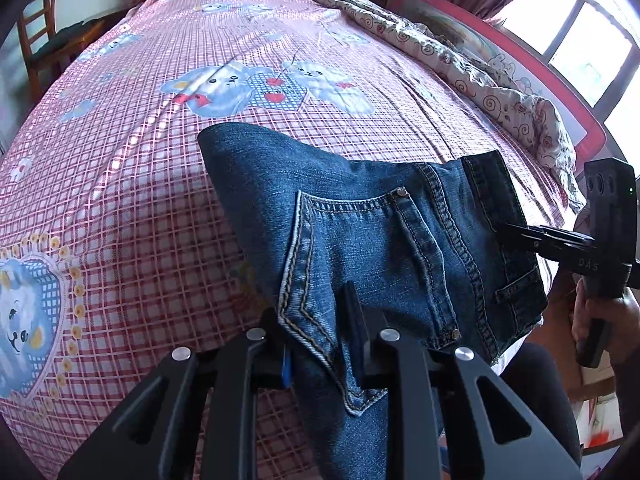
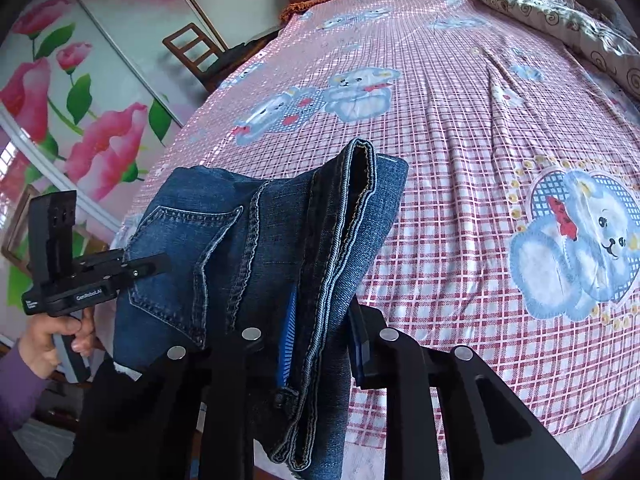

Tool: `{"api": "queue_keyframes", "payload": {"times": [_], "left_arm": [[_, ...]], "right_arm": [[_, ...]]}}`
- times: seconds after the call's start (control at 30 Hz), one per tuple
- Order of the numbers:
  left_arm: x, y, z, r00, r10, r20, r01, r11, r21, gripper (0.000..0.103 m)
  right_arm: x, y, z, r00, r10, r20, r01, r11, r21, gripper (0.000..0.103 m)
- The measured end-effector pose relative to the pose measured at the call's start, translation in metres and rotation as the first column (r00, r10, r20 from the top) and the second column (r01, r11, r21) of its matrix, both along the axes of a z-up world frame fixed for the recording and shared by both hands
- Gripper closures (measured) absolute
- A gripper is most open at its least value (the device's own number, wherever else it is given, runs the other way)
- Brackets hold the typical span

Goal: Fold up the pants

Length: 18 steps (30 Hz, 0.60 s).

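Both the left gripper (image 1: 320, 344) and right gripper (image 2: 320, 340) had jaws clamped on the jeans (image 1: 360, 232), holding the waistband end above the bed (image 1: 120, 160), probably for laying flat toward twelve o'clock.

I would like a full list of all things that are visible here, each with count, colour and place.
jeans: one, blue, held up over the near edge of the bed
bed sheet: one, pink check with bears, on the bed
quilt: one, cream with swirls, along the window side
chair: one, brown wood, beside the bed
wardrobe door: flower print, behind the chair
left tongs: black, shut on jeans
right tongs: black, shut on jeans
hands: two, on the handles
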<state>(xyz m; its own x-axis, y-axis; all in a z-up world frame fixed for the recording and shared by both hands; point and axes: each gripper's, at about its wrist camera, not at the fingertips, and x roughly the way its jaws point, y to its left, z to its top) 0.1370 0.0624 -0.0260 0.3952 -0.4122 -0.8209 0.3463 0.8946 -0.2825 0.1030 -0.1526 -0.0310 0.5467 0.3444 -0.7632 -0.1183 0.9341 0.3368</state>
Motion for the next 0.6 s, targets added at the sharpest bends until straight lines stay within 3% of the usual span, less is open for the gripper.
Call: {"api": "queue_keyframes", "payload": {"times": [0.37, 0.6], "left_arm": [[0.003, -0.002, 0.021, 0.999, 0.023, 0.037, -0.024, 0.999, 0.025, 0.084], [0.034, 0.0, 0.029, 0.997, 0.039, 0.062, -0.041, 0.999, 0.028, 0.083]], "right_arm": [[0.006, 0.001, 0.017, 0.999, 0.008, 0.032, -0.008, 1.0, 0.002, 0.085], [0.036, 0.002, 0.033, 0.998, 0.015, 0.054, -0.014, 1.0, -0.02, 0.085]]}}
